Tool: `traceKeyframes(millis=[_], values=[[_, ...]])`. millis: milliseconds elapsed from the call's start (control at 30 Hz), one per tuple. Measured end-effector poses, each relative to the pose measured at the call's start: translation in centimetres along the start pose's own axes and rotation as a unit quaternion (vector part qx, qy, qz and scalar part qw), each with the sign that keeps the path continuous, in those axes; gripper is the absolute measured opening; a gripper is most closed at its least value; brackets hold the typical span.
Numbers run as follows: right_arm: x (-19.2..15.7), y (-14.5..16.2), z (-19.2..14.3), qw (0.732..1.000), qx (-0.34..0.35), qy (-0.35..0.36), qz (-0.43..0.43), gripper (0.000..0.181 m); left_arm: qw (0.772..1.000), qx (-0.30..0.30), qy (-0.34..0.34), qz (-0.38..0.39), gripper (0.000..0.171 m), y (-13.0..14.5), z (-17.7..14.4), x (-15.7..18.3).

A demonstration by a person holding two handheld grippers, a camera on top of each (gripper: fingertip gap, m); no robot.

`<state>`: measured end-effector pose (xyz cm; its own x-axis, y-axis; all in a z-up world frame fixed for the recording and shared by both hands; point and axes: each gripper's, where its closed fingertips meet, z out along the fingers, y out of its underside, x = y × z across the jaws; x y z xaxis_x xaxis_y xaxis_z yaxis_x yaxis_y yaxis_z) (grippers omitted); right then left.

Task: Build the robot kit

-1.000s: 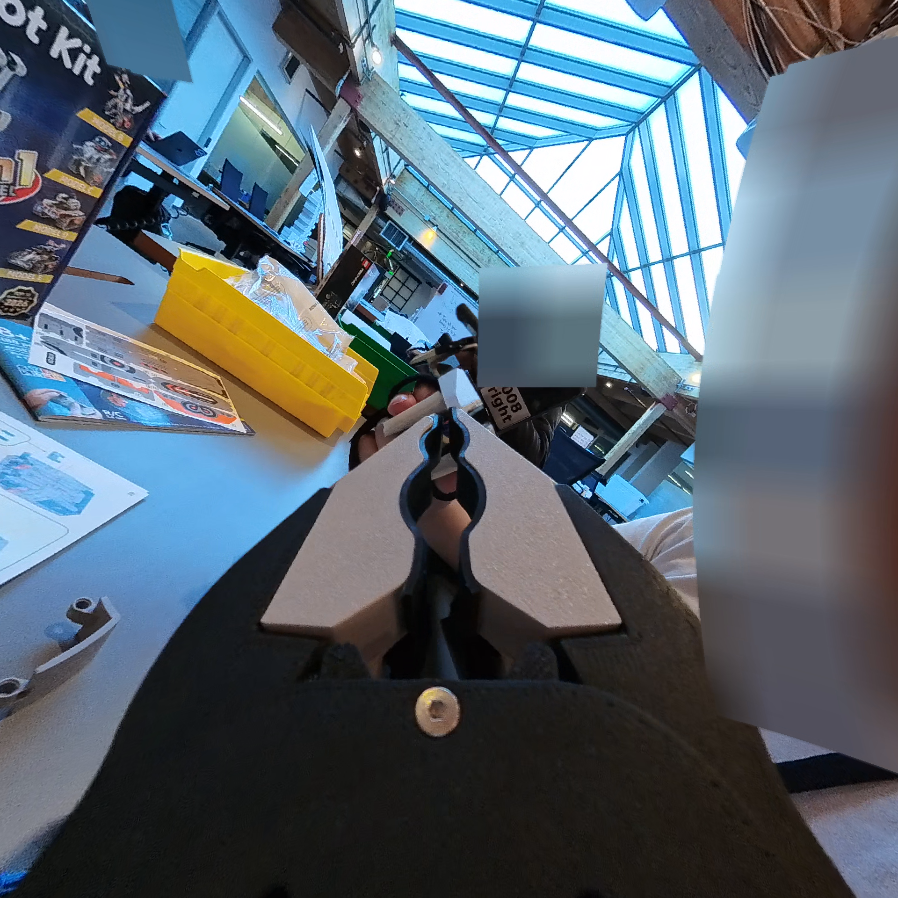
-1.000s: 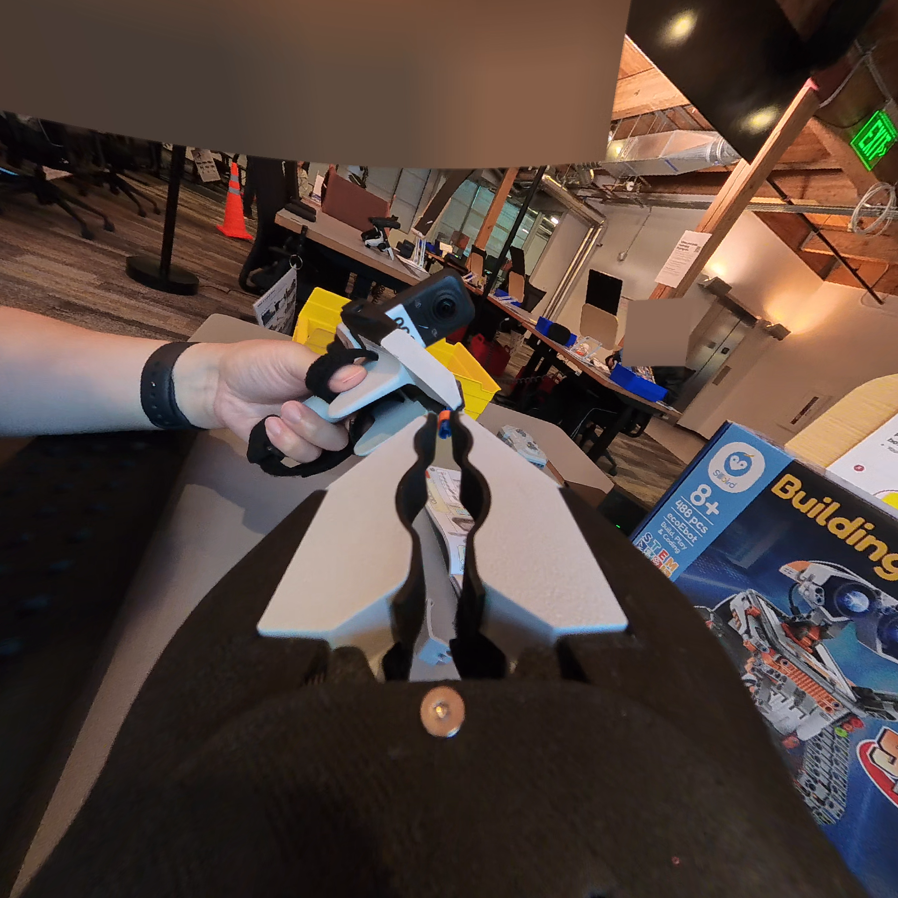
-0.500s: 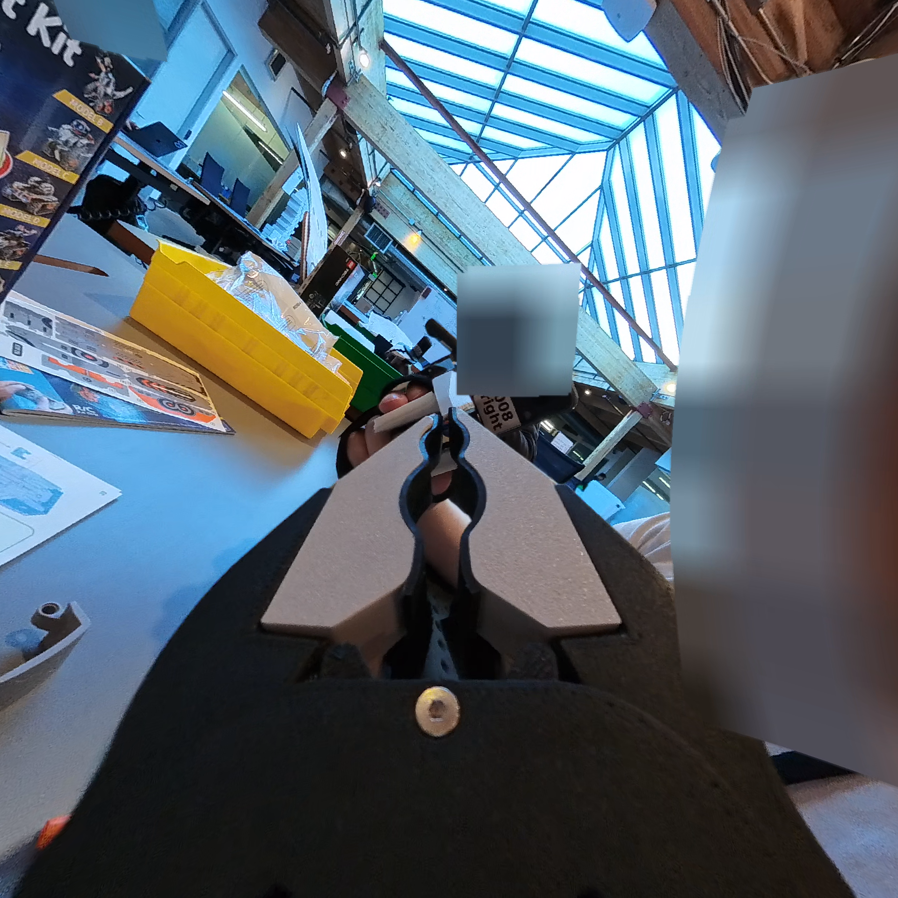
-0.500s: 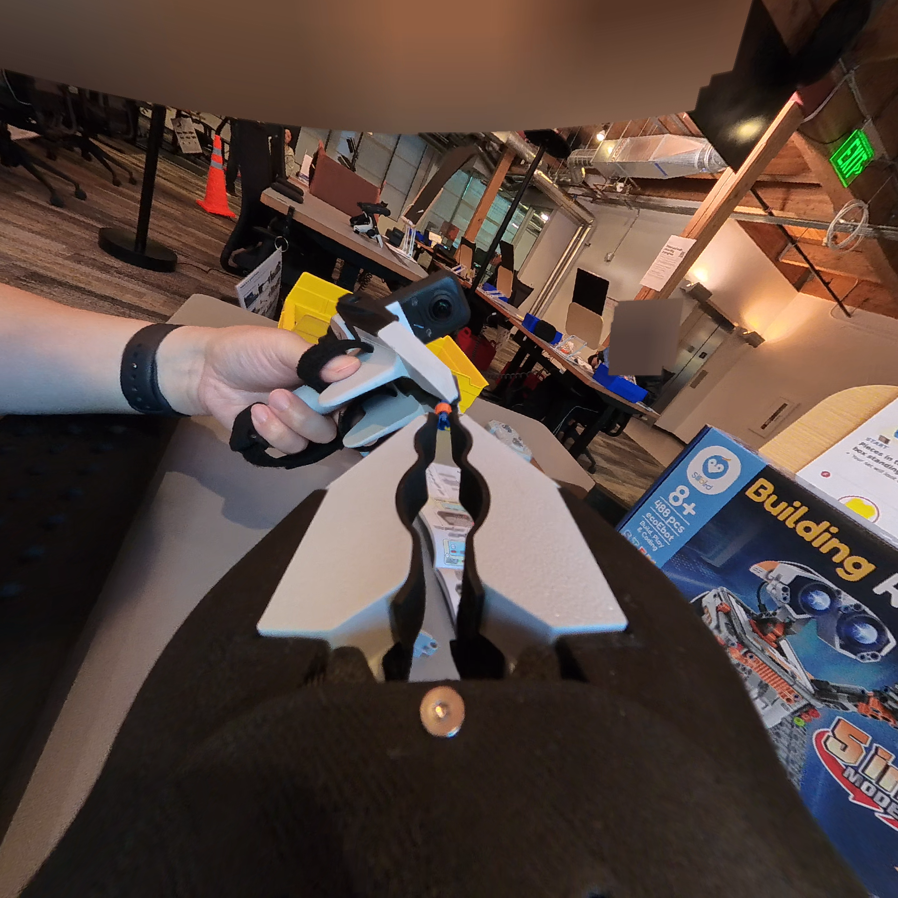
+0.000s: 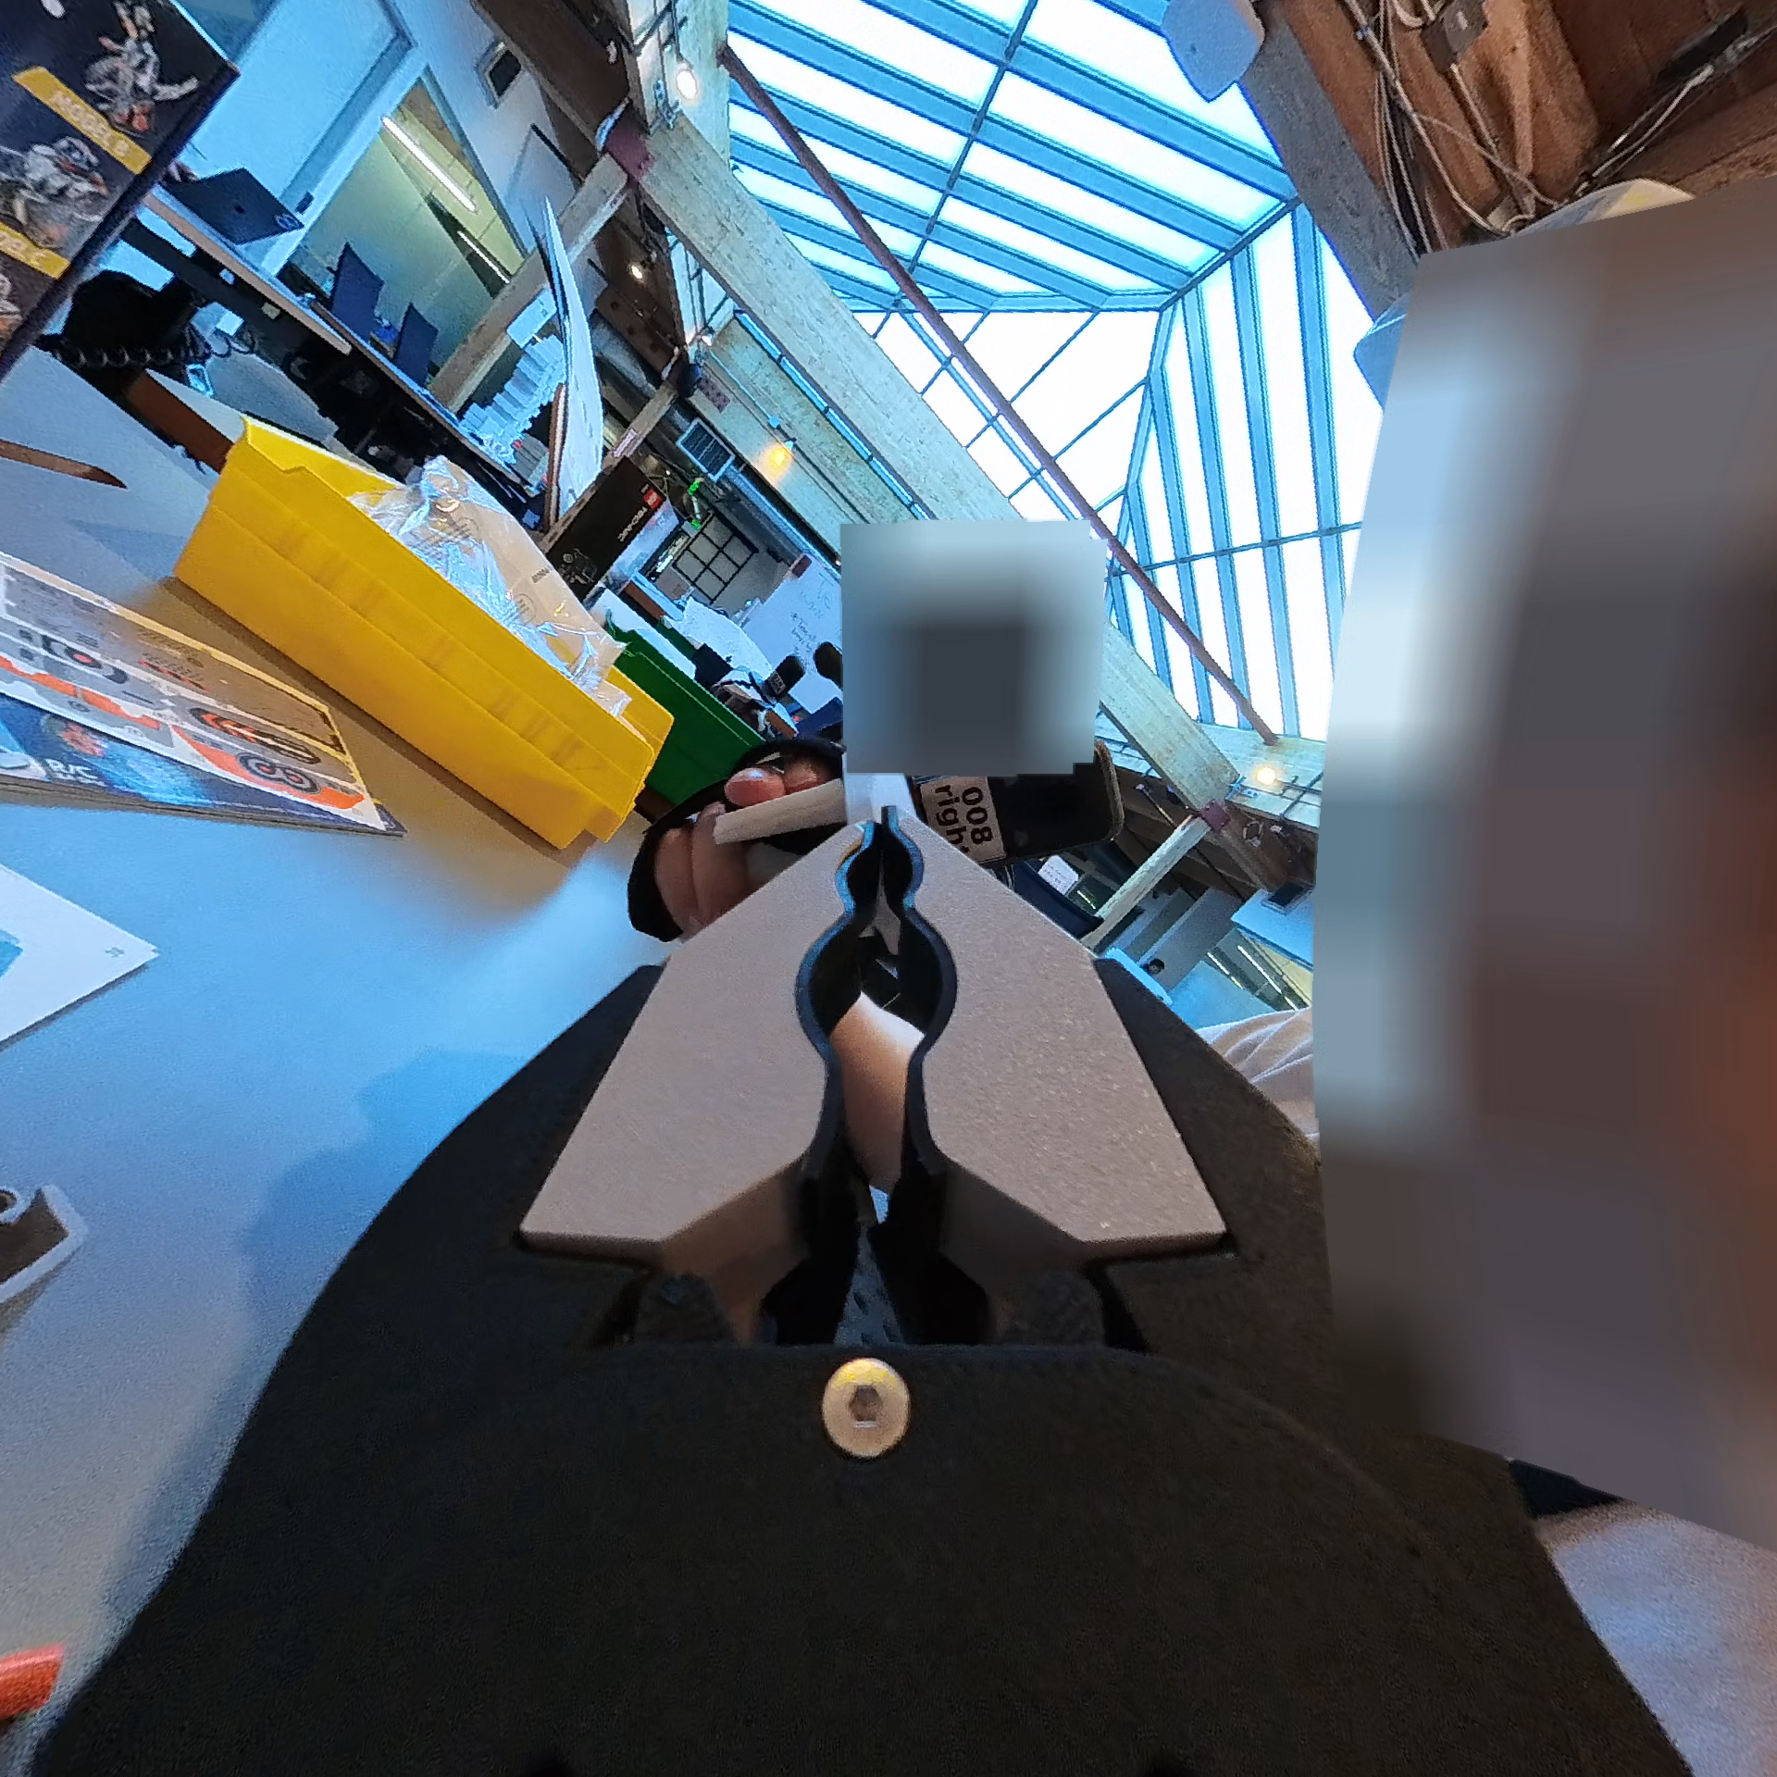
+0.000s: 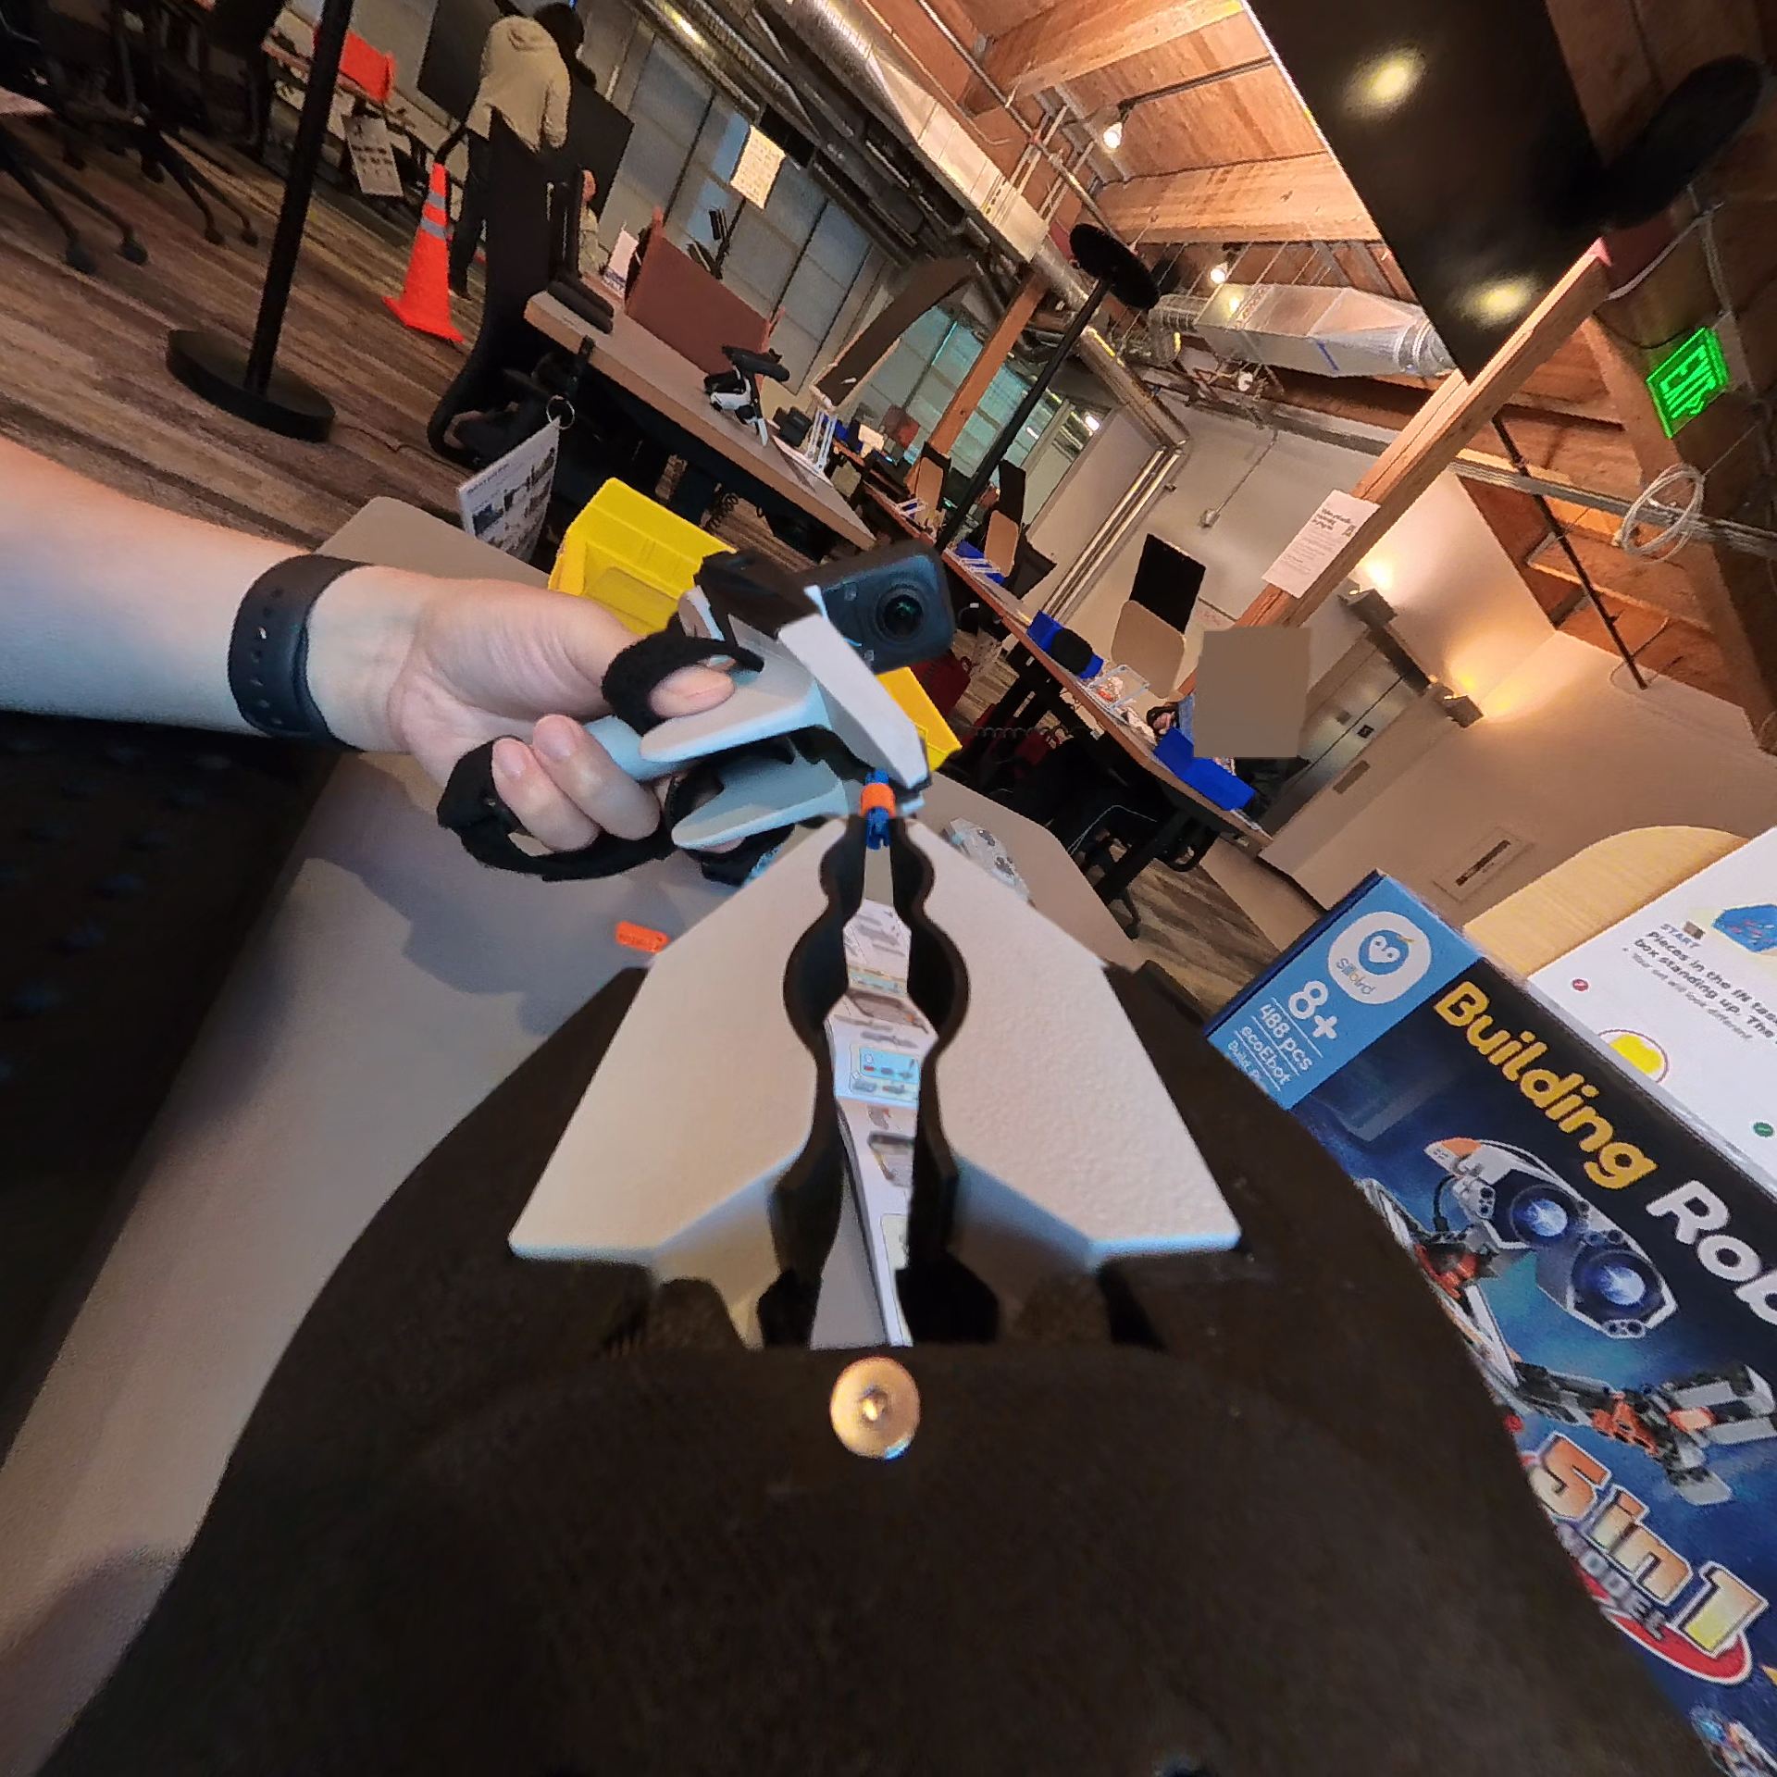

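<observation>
My right gripper is shut on a small blue and orange pin, held up above the grey table. My left gripper, held in a hand with a black wristband, meets it tip to tip, and its tips touch the pin's orange end. In the left wrist view my left gripper is shut; the pin is hidden behind its tips, so I cannot tell whether it grips the pin. The right gripper's handle and hand show just beyond.
A yellow bin with plastic bags, a green bin, a booklet and a paper sheet lie on the table. A blue kit box stands at the right. A small orange piece lies under the left gripper. Both grippers' tips are close together, under 4 cm apart.
Both grippers stay tip to tip on the pin. The left gripper has swung to the right: the booklet and grey part slid toward the left edge. The right view has tilted up a little.
</observation>
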<state>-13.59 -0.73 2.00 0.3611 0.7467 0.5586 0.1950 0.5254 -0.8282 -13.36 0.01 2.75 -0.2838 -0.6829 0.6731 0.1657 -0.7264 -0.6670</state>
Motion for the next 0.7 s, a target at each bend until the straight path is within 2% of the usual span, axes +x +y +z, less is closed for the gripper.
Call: traceKeyframes(millis=[133, 233, 267, 367, 433, 533, 700], values=[[-0.5, 0.3, 0.4, 1.000, -0.017, 0.003, -0.023, 0.003, 1.000, -0.002, -0.019, 0.003, 0.000, 0.1, 0.0, -0.6], [0.1, 0.7, 0.3, 0.999, -0.023, 0.012, -0.018, 0.003, 0.998, 0.055, -0.030, 0.027, 0.002, -2.2, -1.2, -0.4], [0.4, 0.7, 0.1, 1.000, -0.020, 0.013, -0.006, 0.003, 0.996, 0.056, -0.046, 0.042, 0.010, -2.4, -1.5, -0.7], [1.2, 0.9, -0.1, 0.999, -0.024, 0.022, 0.017, 0.003, 0.989, -0.006, -0.098, 0.109, 0.014, -0.9, -0.8, -1.4], [0.8, 1.2, -0.1, 0.999, -0.031, 0.016, 0.010, 0.003, 0.985, -0.024, -0.116, 0.128, 0.015, 0.0, -0.2, -1.6], [0.4, 1.6, 0.0, 0.999, -0.044, 0.007, 0.004, 0.003, 0.987, -0.029, -0.106, 0.121, 0.002, 0.4, 0.0, -1.4], [0.4, 2.0, 0.1, 0.999, -0.048, 0.005, 0.011, 0.003, 0.991, -0.027, -0.096, 0.093, 0.002, 0.4, -0.1, -1.9]])
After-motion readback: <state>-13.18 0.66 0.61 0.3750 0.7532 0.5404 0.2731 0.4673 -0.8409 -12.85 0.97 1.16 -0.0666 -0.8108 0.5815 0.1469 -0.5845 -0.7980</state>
